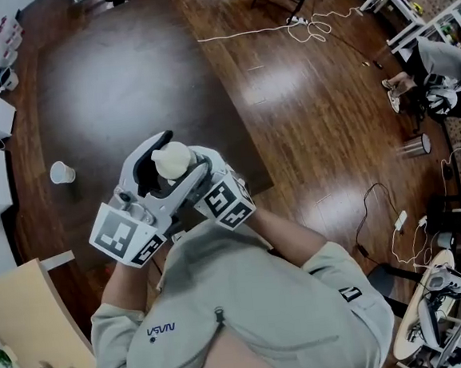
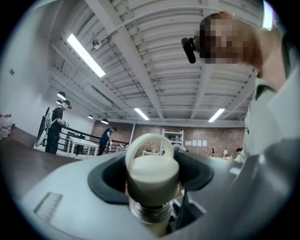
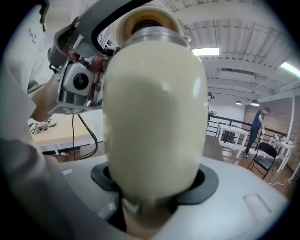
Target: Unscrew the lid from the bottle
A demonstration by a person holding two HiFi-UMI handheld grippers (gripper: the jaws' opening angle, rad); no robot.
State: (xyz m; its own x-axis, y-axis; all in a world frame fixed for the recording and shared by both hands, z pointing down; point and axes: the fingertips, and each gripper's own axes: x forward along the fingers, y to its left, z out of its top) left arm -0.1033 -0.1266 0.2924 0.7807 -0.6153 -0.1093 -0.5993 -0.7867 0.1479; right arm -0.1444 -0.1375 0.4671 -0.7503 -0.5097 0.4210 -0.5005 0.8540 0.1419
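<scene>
Your R gripper (image 3: 154, 190) has its jaws clamped on the cream bottle (image 3: 154, 112) body. L gripper (image 1: 175, 165) jaws are gripping the lid (image 2: 152, 168), w/ metal threads (image 2: 150, 212) showing just under it. Bottle's held in the air by your chest (image 1: 248, 298), over the wood floor (image 1: 289, 118).

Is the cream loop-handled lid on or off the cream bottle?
Over the neck: the cream lid sits above the cream bottle's silver threads, which show beneath it. Fully unscrewed or not, cannot tell.

Cream bottle (image 3: 154, 117) held aloft, loop-handled lid (image 2: 152, 171) sitting on its metal neck.
</scene>
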